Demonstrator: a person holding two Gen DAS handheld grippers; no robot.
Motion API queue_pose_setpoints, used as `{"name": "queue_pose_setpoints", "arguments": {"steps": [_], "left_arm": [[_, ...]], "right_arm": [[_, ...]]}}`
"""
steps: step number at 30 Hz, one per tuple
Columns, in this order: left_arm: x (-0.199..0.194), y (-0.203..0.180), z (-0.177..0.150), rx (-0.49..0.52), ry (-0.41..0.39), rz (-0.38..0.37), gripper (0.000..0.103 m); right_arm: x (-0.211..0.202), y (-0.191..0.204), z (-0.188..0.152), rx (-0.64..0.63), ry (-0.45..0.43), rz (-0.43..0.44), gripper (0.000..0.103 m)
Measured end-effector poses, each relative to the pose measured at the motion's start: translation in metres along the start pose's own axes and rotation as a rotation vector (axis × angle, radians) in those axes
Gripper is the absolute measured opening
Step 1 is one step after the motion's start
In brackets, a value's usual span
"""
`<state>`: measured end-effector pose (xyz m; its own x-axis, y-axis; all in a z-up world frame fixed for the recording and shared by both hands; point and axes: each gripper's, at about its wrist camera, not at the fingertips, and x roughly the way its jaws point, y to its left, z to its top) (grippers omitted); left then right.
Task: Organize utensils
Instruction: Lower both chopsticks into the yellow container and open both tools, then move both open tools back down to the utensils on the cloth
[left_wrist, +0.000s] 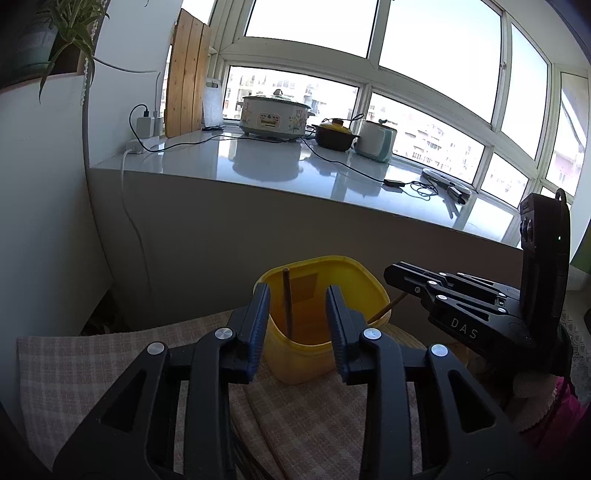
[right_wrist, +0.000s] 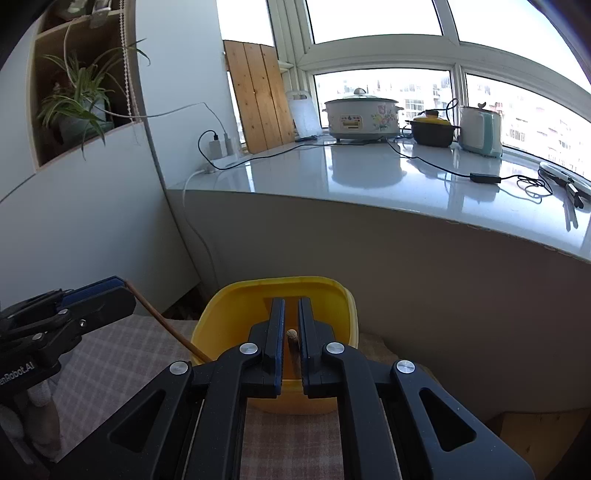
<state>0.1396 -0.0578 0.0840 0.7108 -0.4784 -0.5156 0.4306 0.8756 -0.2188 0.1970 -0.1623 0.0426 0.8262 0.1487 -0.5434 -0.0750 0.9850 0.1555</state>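
On the left a potted spider plant (right_wrist: 79, 96) sits in a wall niche. Next, on the glossy grey windowsill (left_wrist: 280, 162), come a leaning wooden slat board (left_wrist: 186, 74), a floral white electric cooker (left_wrist: 275, 116), a dark clay pot with a yellow lid (left_wrist: 335, 134) and a pale teal kettle (left_wrist: 376, 142), with black cables trailing right.

Below, a yellow plastic tub (left_wrist: 321, 332) stands on a checked cloth (left_wrist: 92, 362).

The left gripper (left_wrist: 297, 325) stands released, jaws apart; one brown wooden chopstick (left_wrist: 287, 302) stands near-upright inside the tub, between but clear of the pads.

The right gripper (right_wrist: 291, 341) is clenched on a second brown chopstick (right_wrist: 291, 338), end-on to its camera, slanting into the tub.
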Motion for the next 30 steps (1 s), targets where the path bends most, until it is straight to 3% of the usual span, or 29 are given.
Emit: {"name": "queue_pose_setpoints", "arguments": {"steps": [4, 8, 14, 15, 17, 19, 22, 30], "left_arm": [[-0.017, 0.004, -0.009, -0.004, -0.008, 0.029, 0.045], [-0.029, 0.011, -0.017, -0.037, 0.000, 0.043, 0.064], [-0.043, 0.017, -0.029, -0.044, 0.005, 0.070, 0.067], [-0.044, 0.017, -0.031, -0.046, 0.008, 0.074, 0.070], [-0.047, 0.018, -0.038, -0.050, 0.014, 0.080, 0.070], [-0.047, 0.020, -0.044, -0.057, 0.030, 0.082, 0.070], [-0.045, 0.022, -0.053, -0.059, 0.055, 0.094, 0.070], [-0.037, 0.037, -0.084, -0.099, 0.128, 0.113, 0.070]], "right_arm": [[-0.017, 0.006, -0.007, -0.008, -0.009, 0.022, 0.018], [-0.030, 0.014, -0.015, -0.036, -0.011, 0.025, 0.019], [-0.043, 0.022, -0.027, -0.060, -0.001, 0.039, 0.020], [-0.045, 0.024, -0.030, -0.065, 0.002, 0.041, 0.023], [-0.047, 0.026, -0.035, -0.070, 0.007, 0.048, 0.039], [-0.050, 0.026, -0.042, -0.069, 0.008, 0.052, 0.045], [-0.050, 0.027, -0.051, -0.065, 0.032, 0.055, 0.046], [-0.042, 0.034, -0.075, -0.089, 0.088, 0.074, 0.063]]}}
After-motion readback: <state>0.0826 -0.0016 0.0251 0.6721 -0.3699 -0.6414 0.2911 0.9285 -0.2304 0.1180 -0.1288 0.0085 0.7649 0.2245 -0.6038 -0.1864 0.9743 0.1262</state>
